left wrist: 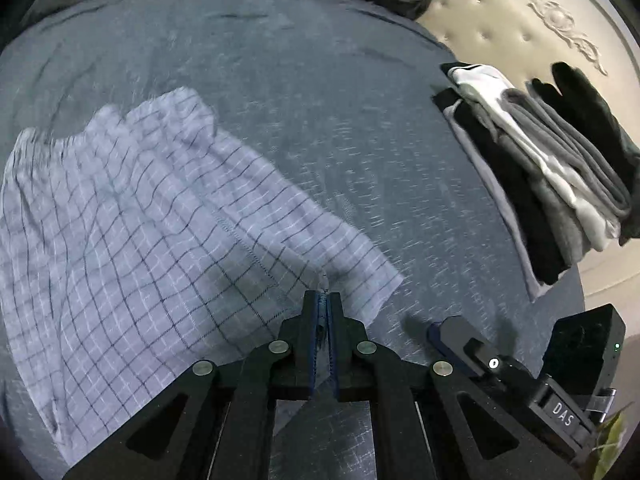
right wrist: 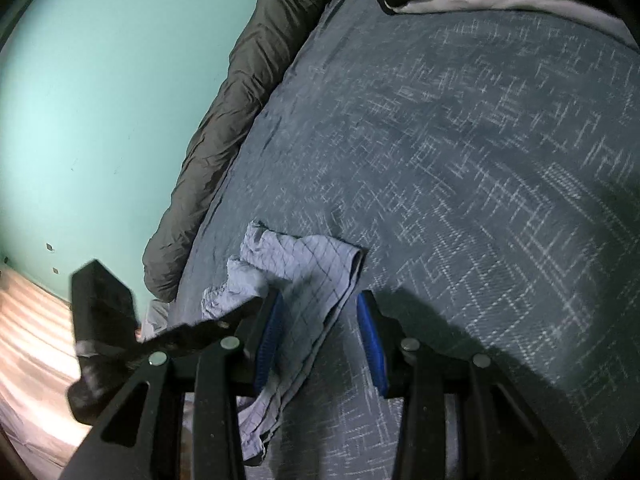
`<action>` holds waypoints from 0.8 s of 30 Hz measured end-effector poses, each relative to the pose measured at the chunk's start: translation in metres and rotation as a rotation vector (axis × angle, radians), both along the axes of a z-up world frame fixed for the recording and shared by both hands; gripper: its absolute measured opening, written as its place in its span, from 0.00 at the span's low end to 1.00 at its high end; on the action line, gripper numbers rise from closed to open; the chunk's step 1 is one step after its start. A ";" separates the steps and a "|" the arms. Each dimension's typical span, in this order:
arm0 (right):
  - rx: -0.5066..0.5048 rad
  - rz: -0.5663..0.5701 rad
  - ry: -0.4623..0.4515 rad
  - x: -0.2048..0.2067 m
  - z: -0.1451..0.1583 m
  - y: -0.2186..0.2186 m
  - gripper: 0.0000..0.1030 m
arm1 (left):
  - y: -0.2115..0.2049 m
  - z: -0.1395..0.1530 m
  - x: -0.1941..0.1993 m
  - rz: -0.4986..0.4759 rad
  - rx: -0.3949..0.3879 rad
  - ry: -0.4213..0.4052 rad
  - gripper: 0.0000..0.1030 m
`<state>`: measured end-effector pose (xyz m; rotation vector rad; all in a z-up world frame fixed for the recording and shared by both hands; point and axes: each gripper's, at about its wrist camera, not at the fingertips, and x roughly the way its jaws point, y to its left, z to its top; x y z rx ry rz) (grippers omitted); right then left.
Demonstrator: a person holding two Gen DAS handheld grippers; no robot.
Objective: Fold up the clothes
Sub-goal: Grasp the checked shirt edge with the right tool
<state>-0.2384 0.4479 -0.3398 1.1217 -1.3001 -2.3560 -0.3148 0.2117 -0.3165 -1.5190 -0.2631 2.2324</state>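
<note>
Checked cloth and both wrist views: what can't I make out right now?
- Checked cloth, left wrist view: far edge blurred; near-left part cut off by the frame.
- Same cloth, right wrist view: its lower end is hidden behind the right gripper.
- Folded stack, left view: item count unclear, layers overlap.
- Left gripper: how much hem is pinched is hidden by the fingers.

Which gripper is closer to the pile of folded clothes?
Right. In the left wrist view the right gripper sits between the left gripper and the pile. The left one pinches the checked cloth, farther from it.
</note>
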 end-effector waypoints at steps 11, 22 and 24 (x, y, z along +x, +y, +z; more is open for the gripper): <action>0.039 0.092 0.022 -0.020 0.007 -0.031 0.53 | -0.095 0.044 0.001 0.107 -0.068 0.094 0.49; 0.152 0.160 -0.003 -0.042 0.004 -0.066 0.53 | -0.131 0.040 -0.055 0.136 -0.164 0.086 0.49; 0.174 0.171 -0.015 -0.046 0.002 -0.071 0.53 | -0.131 0.038 -0.066 0.138 -0.176 0.085 0.49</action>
